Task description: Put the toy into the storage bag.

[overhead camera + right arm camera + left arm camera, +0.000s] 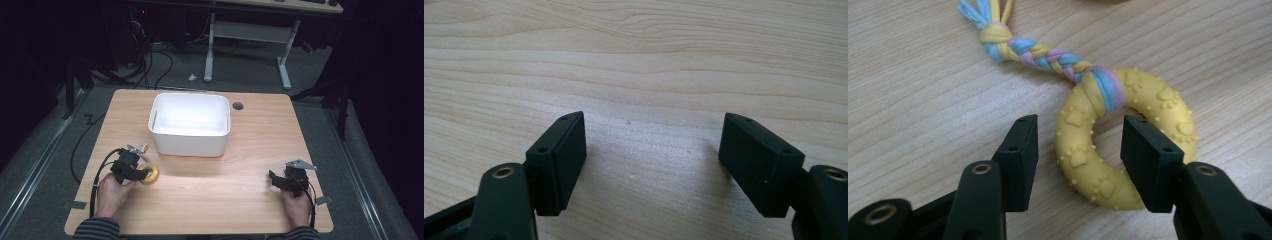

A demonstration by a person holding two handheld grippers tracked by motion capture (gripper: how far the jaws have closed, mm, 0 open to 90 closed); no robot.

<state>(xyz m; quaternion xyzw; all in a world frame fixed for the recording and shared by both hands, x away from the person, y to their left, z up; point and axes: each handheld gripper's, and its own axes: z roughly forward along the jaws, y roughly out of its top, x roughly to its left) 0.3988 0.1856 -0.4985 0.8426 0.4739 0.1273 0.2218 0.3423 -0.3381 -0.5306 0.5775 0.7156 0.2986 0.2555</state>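
Left gripper [1079, 140] straddles the near arc of a yellow rubber ring toy [1128, 145] with paw prints and a braided pastel rope tail [1043, 52], lying on the wooden table [225, 190] just in front of the white plastic bin [190, 122]; jaws part-closed, left pad clear of it. Right gripper [651, 160] spread wide over bare wood.

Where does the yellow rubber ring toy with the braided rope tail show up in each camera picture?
High view: the yellow rubber ring toy lies lower left on the wooden table, at the left gripper, in front of the white plastic bin.
Left gripper view: centre right, one side of the ring between the open jaws, rope running to the upper left.
Right gripper view: not in it.
Shared landmark: the wooden table.
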